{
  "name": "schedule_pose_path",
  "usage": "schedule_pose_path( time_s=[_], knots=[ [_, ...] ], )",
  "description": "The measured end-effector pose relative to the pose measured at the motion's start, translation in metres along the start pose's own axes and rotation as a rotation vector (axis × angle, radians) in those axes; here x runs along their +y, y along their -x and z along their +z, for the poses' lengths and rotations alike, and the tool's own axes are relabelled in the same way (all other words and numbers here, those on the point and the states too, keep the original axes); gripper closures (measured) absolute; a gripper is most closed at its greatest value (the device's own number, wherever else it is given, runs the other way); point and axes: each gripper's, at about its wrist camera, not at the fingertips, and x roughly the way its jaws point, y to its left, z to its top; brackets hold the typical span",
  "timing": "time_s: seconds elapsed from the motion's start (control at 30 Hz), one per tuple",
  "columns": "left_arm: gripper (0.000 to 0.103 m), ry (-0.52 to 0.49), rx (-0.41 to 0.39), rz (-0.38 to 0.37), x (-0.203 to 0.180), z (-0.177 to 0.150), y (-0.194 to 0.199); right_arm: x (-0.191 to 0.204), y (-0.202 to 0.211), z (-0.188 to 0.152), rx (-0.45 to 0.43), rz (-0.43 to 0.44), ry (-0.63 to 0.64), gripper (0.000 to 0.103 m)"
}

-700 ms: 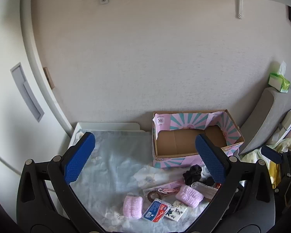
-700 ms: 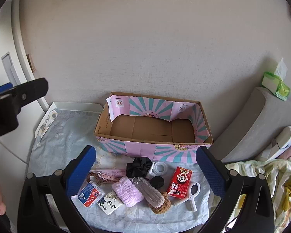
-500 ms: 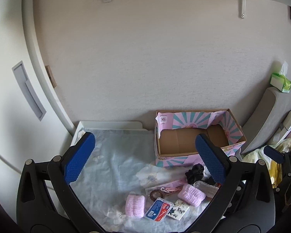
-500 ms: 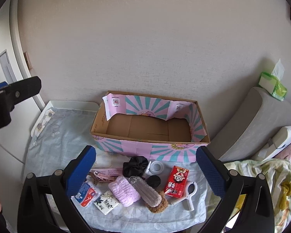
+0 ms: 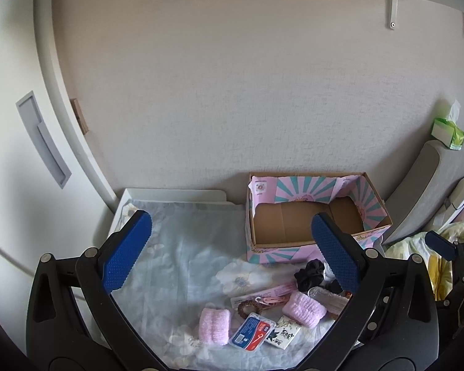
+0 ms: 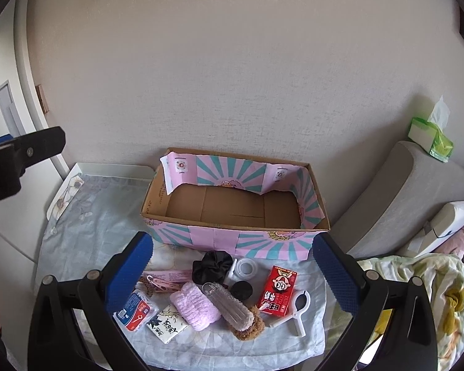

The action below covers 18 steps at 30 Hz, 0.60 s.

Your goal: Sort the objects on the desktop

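Small table set against a pale textured wall, with bedding to the right.

A beige, finely textured wall is seen behind a white table covered by a light floral cloth. White metal brackets are fixed high on the wall. A white door with a recessed grey handle is seen at the left. At the right, a grey padded headboard is topped by a green tissue pack, and a floral blanket is lit by soft daylight.
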Motion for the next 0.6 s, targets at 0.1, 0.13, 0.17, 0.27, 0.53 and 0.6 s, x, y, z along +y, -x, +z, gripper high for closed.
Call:
schedule_pose_path(
  time_s=[0.1,0.13,0.17,0.27,0.53,0.6],
  knots=[
    [0.0,0.0,0.002,-0.004,-0.0001,-0.0004,-0.0004,0.001,-0.0006,-0.0001,0.003,0.007,0.005,0.0],
    [0.0,-0.001,0.002,-0.003,-0.0002,-0.0005,-0.0004,0.0011,-0.0007,-0.0003,0.002,0.006,0.005,0.0],
    [0.0,-0.002,0.003,-0.003,-0.0002,-0.0007,-0.0005,0.0011,-0.0008,-0.0001,0.002,0.006,0.004,0.0],
    [0.0,-0.004,0.006,-0.003,0.0001,-0.0015,-0.001,0.0016,-0.0012,-0.0002,0.006,0.01,0.005,0.0],
    [0.0,-0.002,0.03,-0.007,0.0055,-0.0051,-0.0065,0.0019,-0.0039,-0.0045,0.014,-0.017,0.02,0.0],
    [0.0,-0.002,0.033,-0.006,0.0062,-0.0055,-0.007,0.0017,-0.0033,-0.0048,0.014,-0.011,0.019,0.0]
  ],
)
